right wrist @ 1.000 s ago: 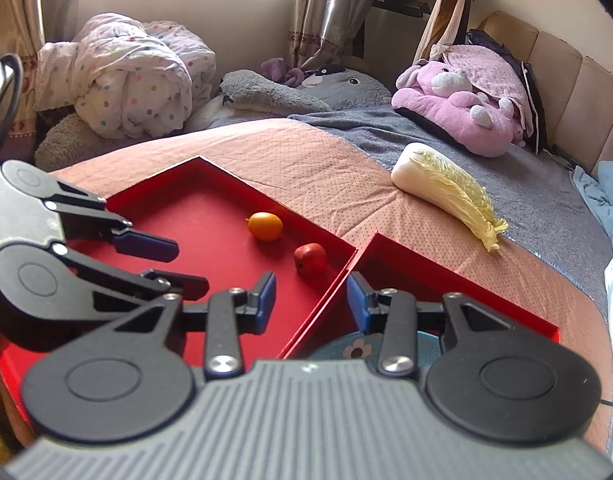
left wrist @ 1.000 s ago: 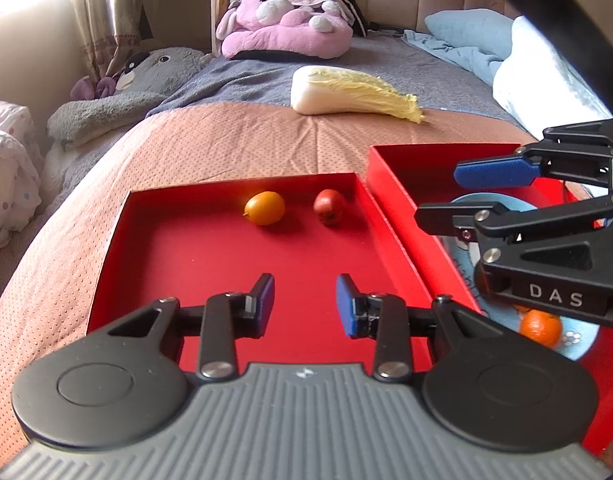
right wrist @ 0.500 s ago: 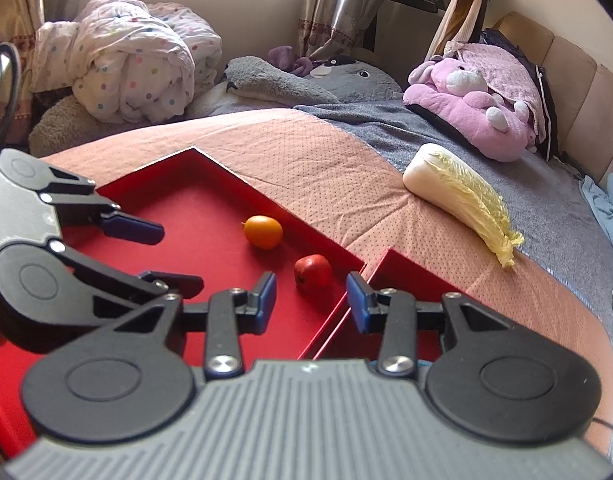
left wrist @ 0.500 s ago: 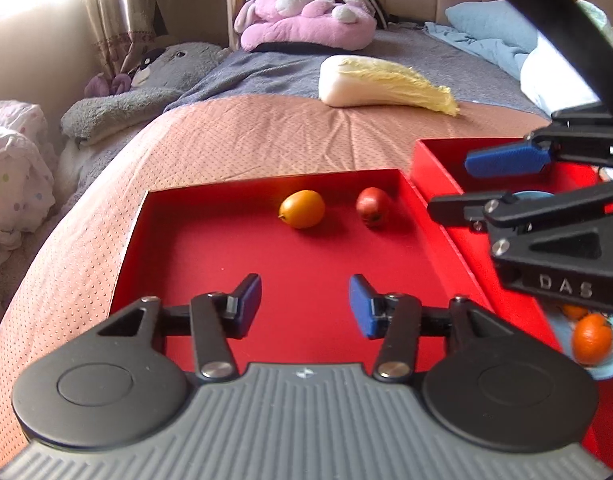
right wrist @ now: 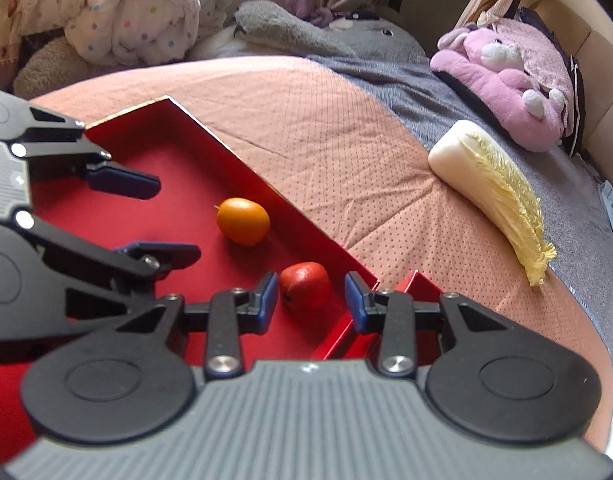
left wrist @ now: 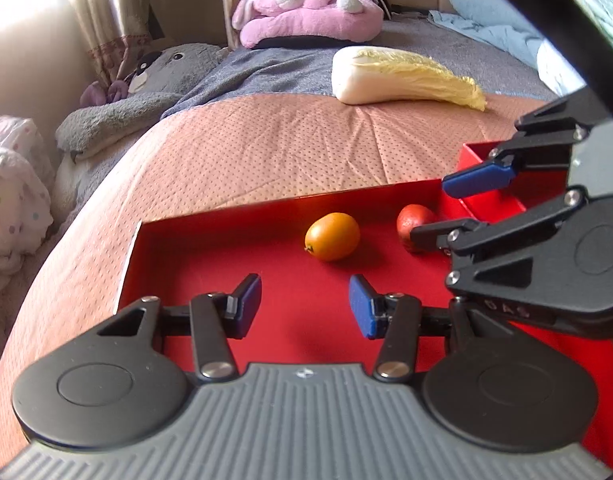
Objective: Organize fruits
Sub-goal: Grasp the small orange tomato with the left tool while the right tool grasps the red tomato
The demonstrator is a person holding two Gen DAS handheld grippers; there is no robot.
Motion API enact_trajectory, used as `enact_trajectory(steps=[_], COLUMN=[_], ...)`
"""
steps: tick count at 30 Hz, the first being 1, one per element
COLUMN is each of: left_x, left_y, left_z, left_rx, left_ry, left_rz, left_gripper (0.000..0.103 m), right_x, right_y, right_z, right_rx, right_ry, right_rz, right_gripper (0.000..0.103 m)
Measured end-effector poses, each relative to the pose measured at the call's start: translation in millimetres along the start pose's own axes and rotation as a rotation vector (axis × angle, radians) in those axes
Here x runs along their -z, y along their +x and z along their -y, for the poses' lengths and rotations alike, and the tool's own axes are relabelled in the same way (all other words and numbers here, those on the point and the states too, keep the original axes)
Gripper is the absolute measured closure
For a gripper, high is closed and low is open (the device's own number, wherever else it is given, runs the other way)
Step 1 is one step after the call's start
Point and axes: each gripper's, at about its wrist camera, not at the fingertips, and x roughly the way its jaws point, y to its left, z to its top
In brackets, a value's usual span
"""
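Fruits looked small, round, apt to roll; we held both fingers (right wrist: pixel 308 297) open, right ones flanking the red fruit's (right wrist: pixel 305 285) sides.

Two fruits (left wrist: pixel 332 237) (left wrist: pixel 414 221) lay in tray (left wrist: pixel 210 272), toward its far wall at 12 and 1 o'clock. Second tray (left wrist: pixel 490 196) adjoined at 2. Cabbage (left wrist: pixel 402 76) lay beyond on bedspread (left wrist: pixel 274 152); plush toy (left wrist: pixel 310 8) behind cabbage.

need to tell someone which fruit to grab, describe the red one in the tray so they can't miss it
Find the shallow red tray on the pink bedspread. Two small fruits lie in it near its far wall. The red fruit sits in the corner, darker and rounder than the oval orange fruit beside it.
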Motion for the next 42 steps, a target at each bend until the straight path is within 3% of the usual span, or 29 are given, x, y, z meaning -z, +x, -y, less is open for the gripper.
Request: enact_trajectory(steps=[9,14,21,34,37,42], left_x=[-1,0,-9,-17,-16,-14], left_y=[23,26,34,61,60,55], left_z=[-7,-8,-2,1,1,2], left_rx=[0.019,0.03,0.069,0.089,0.097,0.085], left_ry=[0.01,0.008,0.026,0.006,0.008,0.009], left_rz=[-0.038,-0.032,0.026,0.047,0.048,0.03], left_gripper=[0.048,0.048,0.048,0.049,0.061,0.061], right_x=[-7,-6,4,29,31,35], right_y=[29,27,-23,-47,-49,-60], right_z=[0,4,21,14,11,11], right_rx=[-0.032,-0.045,-0.055,-0.045,-0.046,-0.036], right_ry=[-0.062,-0.032,0.075,0.127,0.125,0.136], right_rz=[-0.092,-0.051,0.088,0.112,0.107,0.116], right_gripper=[0.064,0.067,0.068,0.068,0.068,0.068])
